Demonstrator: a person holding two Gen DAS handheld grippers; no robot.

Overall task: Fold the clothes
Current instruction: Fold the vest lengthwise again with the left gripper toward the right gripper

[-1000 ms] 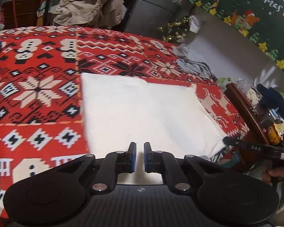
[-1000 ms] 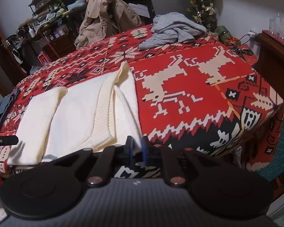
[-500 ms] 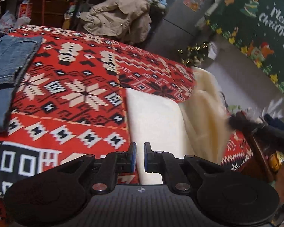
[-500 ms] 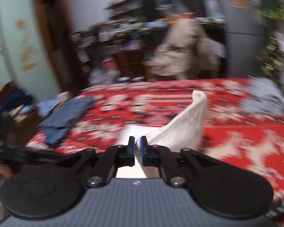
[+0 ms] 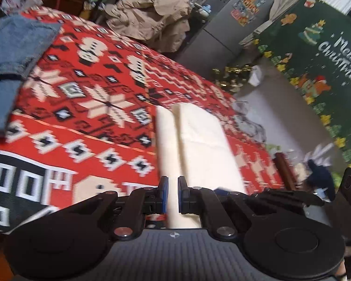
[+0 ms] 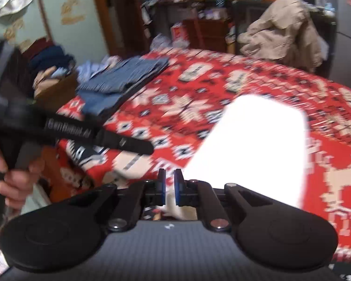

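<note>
The left hand-held gripper (image 5: 173, 193) is hovering at the near edge of the cream sweater (image 5: 199, 147), its blue pads sitting a narrow gap apart with nothing pinched between them, while the right hand-held gripper (image 6: 169, 187) is hanging at the same near edge with its pads likewise slightly apart and empty. The sweater is lying folded into a long narrow stack on the red patterned blanket (image 5: 86, 107), and folded jeans (image 6: 126, 79) are resting well apart from the sweater, toward the blanket's far left corner.
</note>
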